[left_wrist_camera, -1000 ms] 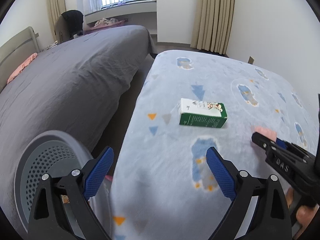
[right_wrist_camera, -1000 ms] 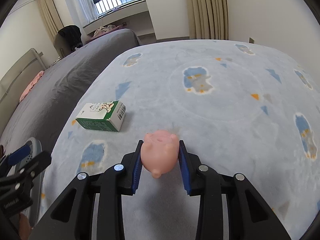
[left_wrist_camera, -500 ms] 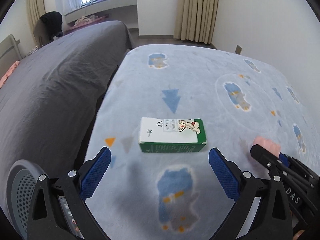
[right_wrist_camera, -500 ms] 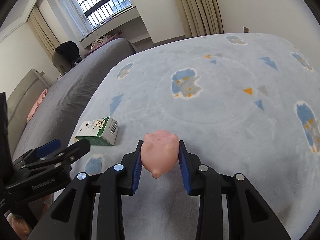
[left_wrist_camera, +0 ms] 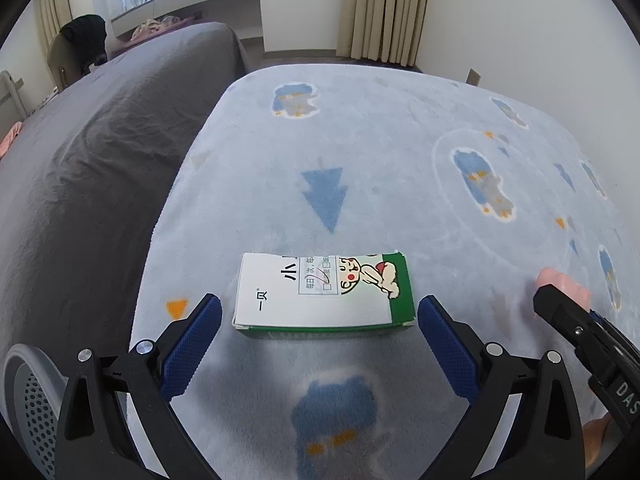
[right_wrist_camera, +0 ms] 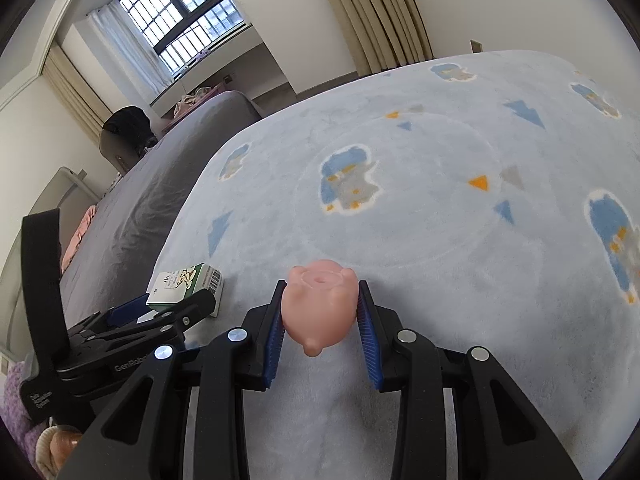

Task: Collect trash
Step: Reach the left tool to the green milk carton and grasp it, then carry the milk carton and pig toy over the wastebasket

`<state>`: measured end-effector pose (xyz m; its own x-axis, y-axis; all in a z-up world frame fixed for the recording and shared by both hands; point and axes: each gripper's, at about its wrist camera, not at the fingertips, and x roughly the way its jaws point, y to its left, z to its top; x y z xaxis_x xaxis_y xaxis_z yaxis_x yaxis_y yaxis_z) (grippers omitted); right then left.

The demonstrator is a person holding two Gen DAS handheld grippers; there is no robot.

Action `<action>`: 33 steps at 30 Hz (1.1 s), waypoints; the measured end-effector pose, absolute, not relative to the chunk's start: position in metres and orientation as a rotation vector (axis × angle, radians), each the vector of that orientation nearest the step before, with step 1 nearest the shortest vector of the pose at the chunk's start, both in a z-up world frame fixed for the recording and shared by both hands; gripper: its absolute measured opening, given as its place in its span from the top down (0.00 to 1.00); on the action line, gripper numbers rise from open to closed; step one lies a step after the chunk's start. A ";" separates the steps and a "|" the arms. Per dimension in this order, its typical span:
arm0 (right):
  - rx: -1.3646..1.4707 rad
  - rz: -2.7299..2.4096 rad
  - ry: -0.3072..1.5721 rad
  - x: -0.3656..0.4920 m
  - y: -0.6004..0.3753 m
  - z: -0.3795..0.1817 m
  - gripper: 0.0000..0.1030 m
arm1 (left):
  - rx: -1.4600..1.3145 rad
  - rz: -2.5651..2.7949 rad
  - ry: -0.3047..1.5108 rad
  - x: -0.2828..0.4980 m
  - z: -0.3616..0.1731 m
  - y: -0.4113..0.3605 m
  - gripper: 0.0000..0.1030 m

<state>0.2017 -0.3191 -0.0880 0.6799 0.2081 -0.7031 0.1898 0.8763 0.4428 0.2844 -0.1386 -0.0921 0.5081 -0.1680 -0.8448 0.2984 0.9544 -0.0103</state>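
Note:
A green and white carton [left_wrist_camera: 324,294] lies flat on the light blue blanket [left_wrist_camera: 380,168]. My left gripper [left_wrist_camera: 320,320] is open, its blue pads at either end of the carton's near side, not touching it. The carton also shows in the right wrist view [right_wrist_camera: 186,286], partly hidden by the left gripper [right_wrist_camera: 160,312]. My right gripper [right_wrist_camera: 320,308] is shut on a pink pig toy [right_wrist_camera: 318,304], held just above the blanket. The toy's tip shows at the right of the left wrist view [left_wrist_camera: 562,284].
A grey perforated bin [left_wrist_camera: 28,408] sits at the lower left, beside the blanket's edge. A grey bed [left_wrist_camera: 100,140] runs along the left. A wall with curtains [left_wrist_camera: 384,8] stands beyond the blanket.
My left gripper has moved forward and down to the carton, which now sits between its open pads. My right gripper still holds the pig toy and has tilted slightly.

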 end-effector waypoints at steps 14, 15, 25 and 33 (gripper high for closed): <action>0.518 0.027 0.840 0.206 -0.318 -0.090 0.68 | 0.087 -0.291 1.001 0.286 -0.098 -0.133 0.19; 0.517 0.026 0.841 0.207 -0.318 -0.090 0.68 | 0.086 -0.285 0.999 0.282 -0.097 -0.132 0.19; 0.487 0.019 0.839 0.205 -0.312 -0.088 0.68 | 0.094 -0.215 0.912 0.233 -0.067 -0.095 0.19; 0.428 0.032 0.821 0.196 -0.294 -0.078 0.68 | 0.080 -0.167 0.843 0.194 -0.038 -0.051 0.19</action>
<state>0.1959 -0.2936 -0.0776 0.6856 0.1909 -0.7025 0.1362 0.9143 0.3814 0.1936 -0.0506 -0.0380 0.6529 -0.1154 -0.7486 0.1785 0.9839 0.0040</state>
